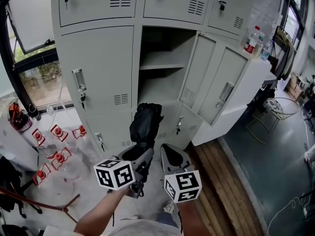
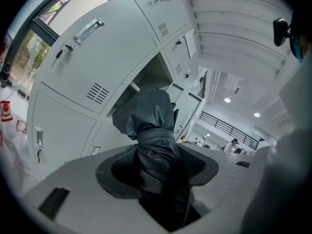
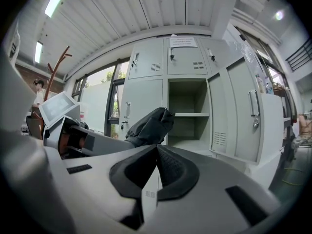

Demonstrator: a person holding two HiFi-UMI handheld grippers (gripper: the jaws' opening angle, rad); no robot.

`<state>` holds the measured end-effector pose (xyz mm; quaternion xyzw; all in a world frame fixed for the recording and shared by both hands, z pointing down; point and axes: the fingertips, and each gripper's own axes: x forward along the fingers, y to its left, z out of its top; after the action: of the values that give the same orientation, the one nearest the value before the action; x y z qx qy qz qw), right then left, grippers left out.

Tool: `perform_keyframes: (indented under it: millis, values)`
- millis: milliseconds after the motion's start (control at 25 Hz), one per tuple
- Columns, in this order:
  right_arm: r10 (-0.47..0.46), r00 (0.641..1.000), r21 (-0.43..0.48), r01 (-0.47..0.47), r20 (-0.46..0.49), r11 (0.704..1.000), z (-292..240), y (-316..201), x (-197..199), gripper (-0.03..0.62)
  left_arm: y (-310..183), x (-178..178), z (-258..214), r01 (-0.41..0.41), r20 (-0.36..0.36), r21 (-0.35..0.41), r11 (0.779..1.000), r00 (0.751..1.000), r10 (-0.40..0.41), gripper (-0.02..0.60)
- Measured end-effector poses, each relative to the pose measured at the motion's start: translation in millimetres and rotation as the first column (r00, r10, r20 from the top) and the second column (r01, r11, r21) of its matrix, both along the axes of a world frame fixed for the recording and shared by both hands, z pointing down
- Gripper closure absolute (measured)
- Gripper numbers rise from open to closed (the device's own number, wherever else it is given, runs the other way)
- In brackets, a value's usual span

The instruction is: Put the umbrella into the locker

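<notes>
The carry toward the open locker (image 1: pixel 160 88) is in hand. The left gripper (image 1: pixel 139 157), held nearly level, clamps the folded black umbrella (image 1: pixel 146 121), its tip aimed at twelve o'clock. Next it likely must reach in below the shelf (image 1: pixel 162 63). The right gripper (image 1: pixel 174 157), closed and empty, hangs at three o'clock.

The umbrella (image 1: pixel 145 124) is black all over, with a faint sheen on its folded cloth. The locker (image 1: pixel 103 58) is pale grey, doors and shelf alike. The left tongs (image 1: pixel 141 157) and right tongs (image 1: pixel 173 157) are light grey with black pads, and each carries a white cube (image 1: pixel 114 174) printed with black square markers. Brown wooden planks (image 1: pixel 221 181) meet a dark teal floor (image 1: pixel 275 176).
</notes>
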<state>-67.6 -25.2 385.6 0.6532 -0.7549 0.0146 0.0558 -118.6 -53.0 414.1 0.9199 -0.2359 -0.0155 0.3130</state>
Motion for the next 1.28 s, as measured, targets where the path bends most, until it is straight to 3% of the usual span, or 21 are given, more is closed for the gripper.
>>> perform_keyframes:
  millis: [680,1280]
  values:
    - [-0.228,0.973,0.039,0.227,0.027,0.973,-4.4,-91.9,109.1,0.591,-76.6,107.0,2.0,0.217,0.041,0.008,0.976,0.975,-0.217,0.345]
    - [-0.360,0.932,0.046,0.358,0.038,0.933,-5.7,-127.8,162.2,0.591,-111.9,156.6,11.5,0.356,0.097,0.003,0.935,0.930,-0.354,0.347]
